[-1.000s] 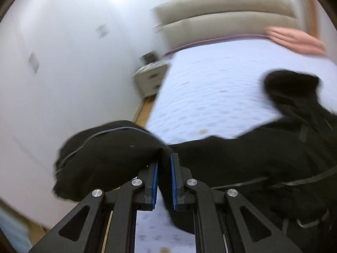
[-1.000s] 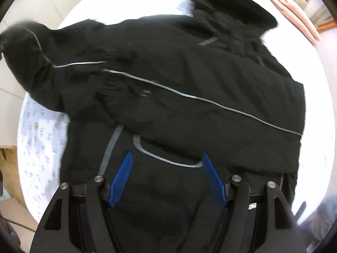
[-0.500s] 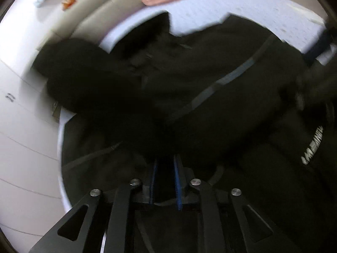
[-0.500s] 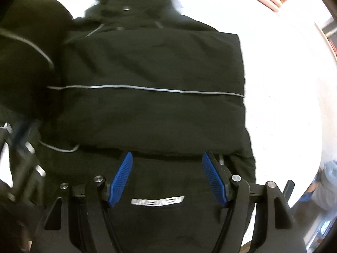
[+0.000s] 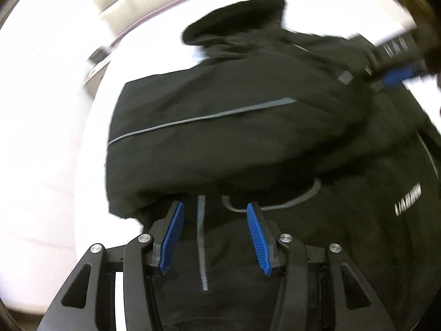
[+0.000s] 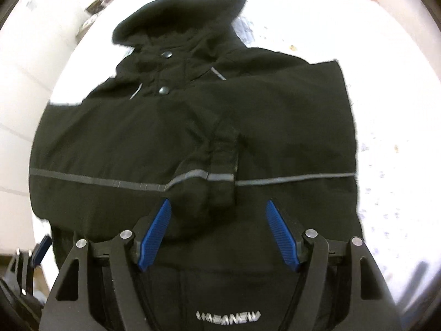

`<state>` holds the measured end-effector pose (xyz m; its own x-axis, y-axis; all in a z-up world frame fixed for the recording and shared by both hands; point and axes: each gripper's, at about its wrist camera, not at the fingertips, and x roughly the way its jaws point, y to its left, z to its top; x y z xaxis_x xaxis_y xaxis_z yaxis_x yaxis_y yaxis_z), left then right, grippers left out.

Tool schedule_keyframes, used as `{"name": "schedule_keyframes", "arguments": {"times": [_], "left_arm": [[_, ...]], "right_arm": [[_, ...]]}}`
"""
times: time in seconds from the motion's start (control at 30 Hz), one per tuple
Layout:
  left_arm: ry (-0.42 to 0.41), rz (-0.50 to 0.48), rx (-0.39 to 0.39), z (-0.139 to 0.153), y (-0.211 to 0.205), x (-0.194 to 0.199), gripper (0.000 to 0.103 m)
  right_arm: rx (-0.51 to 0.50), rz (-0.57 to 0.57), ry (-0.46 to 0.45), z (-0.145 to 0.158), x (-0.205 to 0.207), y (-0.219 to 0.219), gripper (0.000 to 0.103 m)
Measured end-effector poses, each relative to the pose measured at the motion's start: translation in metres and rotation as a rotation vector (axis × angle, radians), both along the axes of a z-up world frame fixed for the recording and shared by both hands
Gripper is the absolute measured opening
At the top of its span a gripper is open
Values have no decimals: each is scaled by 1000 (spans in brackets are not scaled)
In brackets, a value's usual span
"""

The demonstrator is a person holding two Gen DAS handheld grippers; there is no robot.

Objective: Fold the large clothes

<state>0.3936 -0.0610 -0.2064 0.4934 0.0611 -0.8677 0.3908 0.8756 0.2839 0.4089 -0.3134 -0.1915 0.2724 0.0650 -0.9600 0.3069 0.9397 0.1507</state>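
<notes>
Item: black hooded jacket (image 6: 193, 127), which we found flat on the white bed (image 6: 391, 88), both sleeves folded across its chest, lengthwise fold outstanding; left gripper (image 5: 212, 218) opening, empty; right gripper (image 6: 219, 220) spread, empty.

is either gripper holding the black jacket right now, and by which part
Nothing is held. The left gripper is opening, its pads off the black jacket below; the right gripper stands open above the folded sleeves.

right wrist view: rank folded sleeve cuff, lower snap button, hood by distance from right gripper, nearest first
From the right gripper:
1. Folded sleeve cuff: just beyond the fingertips, centre of the jacket.
2. Lower snap button: higher in the picture, at the collar, left of centre.
3. Hood: farthest, at the top, on the bed.
</notes>
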Motion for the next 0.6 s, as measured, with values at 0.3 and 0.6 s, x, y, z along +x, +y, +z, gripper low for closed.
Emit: {"name": "schedule_keyframes", "arguments": {"times": [0.3, 0.6], "left_arm": [[-16, 231, -85, 9, 37, 52, 49], [-58, 213, -168, 24, 20, 92, 49]], "right_arm": [[216, 6, -9, -28, 24, -7, 46], [-98, -3, -185, 70, -14, -33, 37]]}}
